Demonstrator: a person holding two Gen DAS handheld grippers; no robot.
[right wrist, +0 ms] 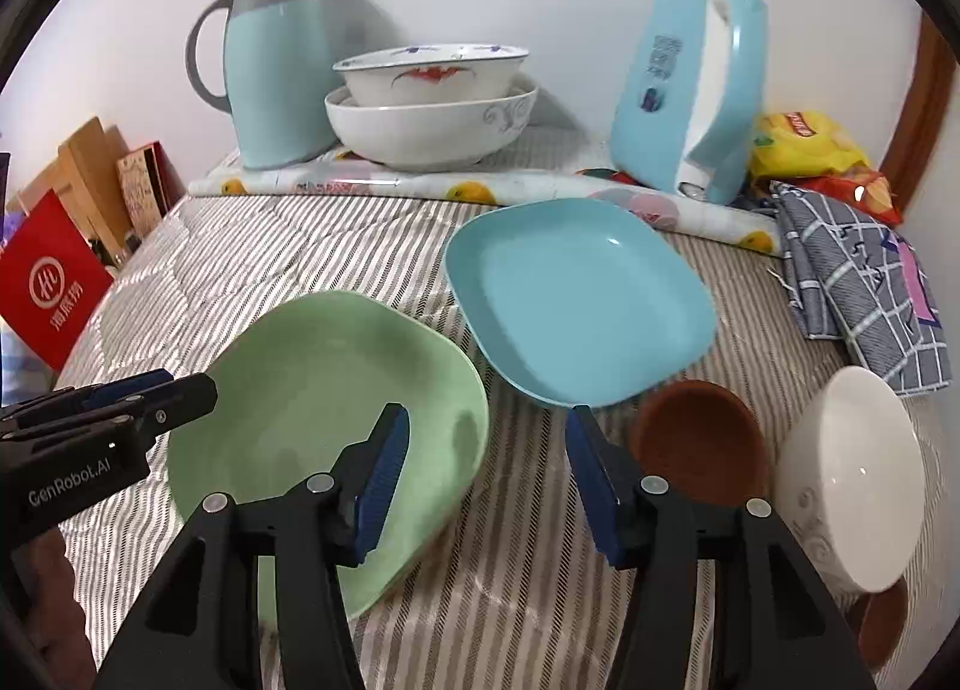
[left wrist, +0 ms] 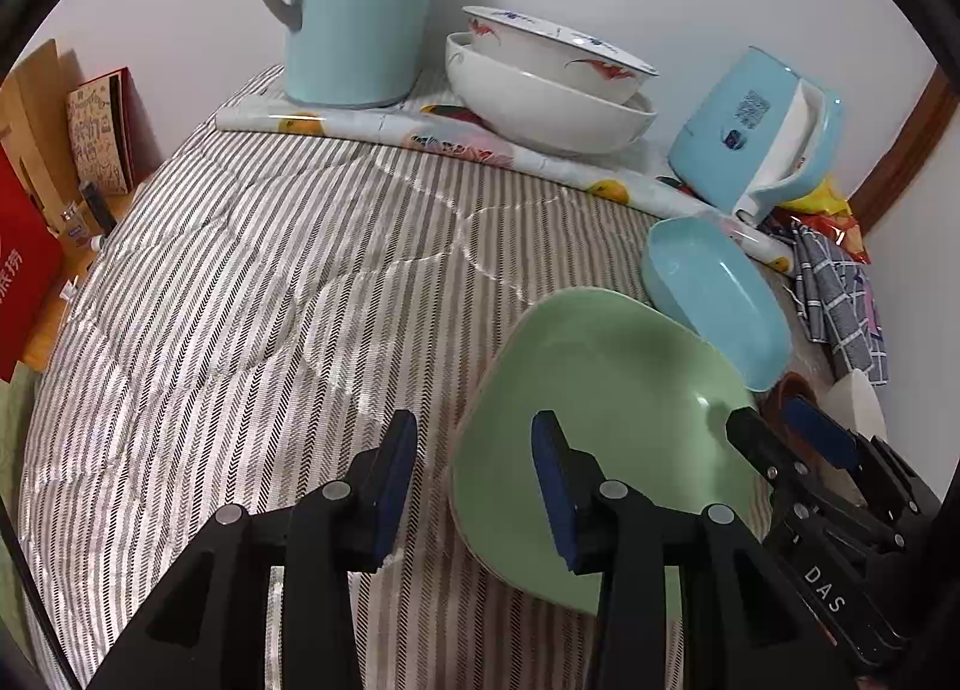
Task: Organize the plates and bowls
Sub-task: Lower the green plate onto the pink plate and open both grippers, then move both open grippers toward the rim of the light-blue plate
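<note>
— Right, where are my claws?

— Both stand apart and grip nothing. My left claw [left wrist: 474, 486] straddles the near-left rim of the green plate [left wrist: 606, 420]; my right claw [right wrist: 486, 474] hangs over the plate's right edge and the striped bed cover [right wrist: 516, 570].

— And the dishes?

— Green plate lies flat at the near middle. The blue plate [right wrist: 576, 300] sits at its two o'clock, rims just touching or overlapping, I can't tell which. A brown bowl [right wrist: 699, 444] and a white bowl [right wrist: 852, 486] lie at three o'clock; two stacked bowls [right wrist: 432, 108] wait at twelve.

— Next move?

— I'd judge stacking the plates. I'd take one rim squarely, pads well over the lip, lift level, since the soft cover gives and glazed plates slip.
</note>
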